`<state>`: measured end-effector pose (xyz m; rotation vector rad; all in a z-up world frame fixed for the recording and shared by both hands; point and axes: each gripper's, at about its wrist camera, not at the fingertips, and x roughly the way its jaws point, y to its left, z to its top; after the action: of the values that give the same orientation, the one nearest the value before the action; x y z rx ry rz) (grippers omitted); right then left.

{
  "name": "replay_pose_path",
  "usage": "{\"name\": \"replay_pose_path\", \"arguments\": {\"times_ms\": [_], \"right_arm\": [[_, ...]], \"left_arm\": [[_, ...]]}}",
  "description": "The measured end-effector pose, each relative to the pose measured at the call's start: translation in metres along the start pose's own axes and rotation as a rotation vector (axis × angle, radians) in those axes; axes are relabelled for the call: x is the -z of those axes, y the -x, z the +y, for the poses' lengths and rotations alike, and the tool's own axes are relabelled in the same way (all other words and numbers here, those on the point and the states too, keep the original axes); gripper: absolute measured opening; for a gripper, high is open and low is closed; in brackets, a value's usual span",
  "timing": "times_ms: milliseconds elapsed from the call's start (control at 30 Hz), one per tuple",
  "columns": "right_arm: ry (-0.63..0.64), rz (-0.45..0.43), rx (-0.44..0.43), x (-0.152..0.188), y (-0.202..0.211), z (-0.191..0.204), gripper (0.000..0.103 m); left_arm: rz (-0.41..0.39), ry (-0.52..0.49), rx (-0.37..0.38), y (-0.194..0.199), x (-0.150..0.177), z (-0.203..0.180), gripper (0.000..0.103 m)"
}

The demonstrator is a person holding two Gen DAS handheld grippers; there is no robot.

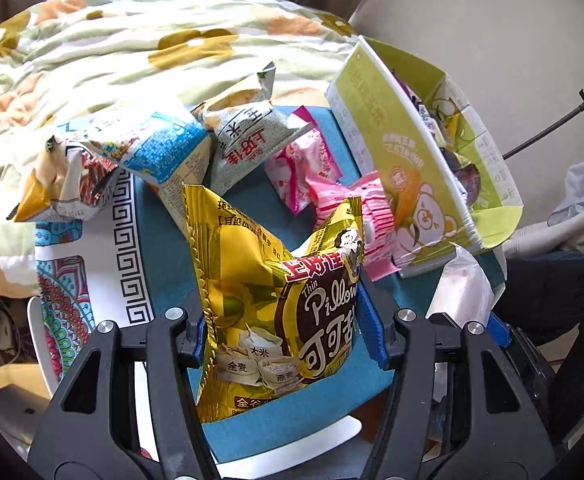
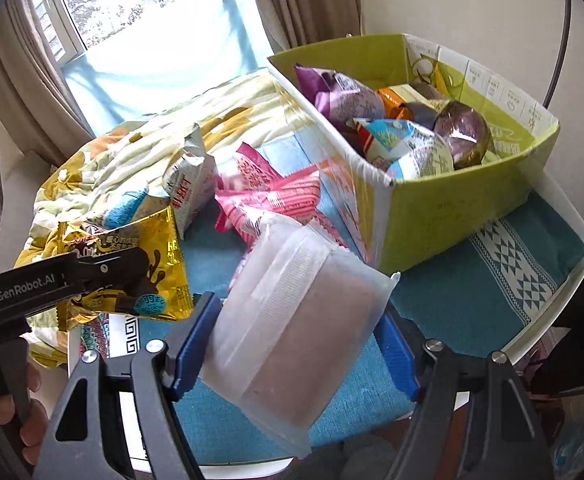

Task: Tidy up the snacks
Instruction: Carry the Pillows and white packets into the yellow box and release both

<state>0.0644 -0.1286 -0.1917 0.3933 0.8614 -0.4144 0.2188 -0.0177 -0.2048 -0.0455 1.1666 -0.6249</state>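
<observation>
My left gripper (image 1: pixel 286 332) is shut on a gold "Thin Pillow" snack bag (image 1: pixel 268 280), held upright above the teal tablecloth (image 1: pixel 331 392). In the right wrist view the same bag (image 2: pixel 160 264) hangs at the left in the black left gripper (image 2: pixel 104 276). My right gripper (image 2: pixel 295 344) is shut on a translucent white packet with a brownish filling (image 2: pixel 292 312), lifted and tilted. Its edge also shows as the white packet (image 1: pixel 463 284) in the left wrist view. A green cardboard box (image 2: pixel 451 208) stands right of both, holding several snacks.
Loose on the cloth lie pink packets (image 2: pixel 268 196), a grey-white bag (image 2: pixel 188 188) and a blue-and-white bag (image 1: pixel 164 148). A floral quilt (image 1: pixel 112 52) lies behind the table. The green box (image 1: pixel 411 152) holds a purple bag (image 2: pixel 339 92) and a dark round bun (image 2: pixel 467 136). A hand (image 2: pixel 28 420) grips the left handle.
</observation>
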Motion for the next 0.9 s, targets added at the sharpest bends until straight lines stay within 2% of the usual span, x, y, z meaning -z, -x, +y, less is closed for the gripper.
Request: {"name": "replay_pose_path", "arguments": {"times_ms": [233,467,633,800,900], "right_arm": [[0.062,-0.067,-0.084,-0.039,0.054,-0.003,0.071],[0.132,-0.128,-0.131,-0.095,0.088,-0.043,0.071],[0.187,-0.125,-0.147,-0.132,0.091,-0.094,0.071],[0.229,-0.088,-0.179,-0.165,0.076,-0.147,0.071],[0.257,-0.067,-0.191,-0.178,0.064,-0.172,0.071]], "left_arm": [[-0.076,-0.036,0.003,0.036,-0.025,-0.048,0.055],[-0.134,-0.058,-0.002,0.037,-0.052,-0.114,0.055],[-0.145,-0.024,0.016,0.012,-0.067,-0.169,0.055],[-0.125,-0.006,0.008,-0.035,-0.087,-0.221,0.055],[-0.100,0.020,-0.003,-0.065,-0.099,-0.240,0.055]]}}
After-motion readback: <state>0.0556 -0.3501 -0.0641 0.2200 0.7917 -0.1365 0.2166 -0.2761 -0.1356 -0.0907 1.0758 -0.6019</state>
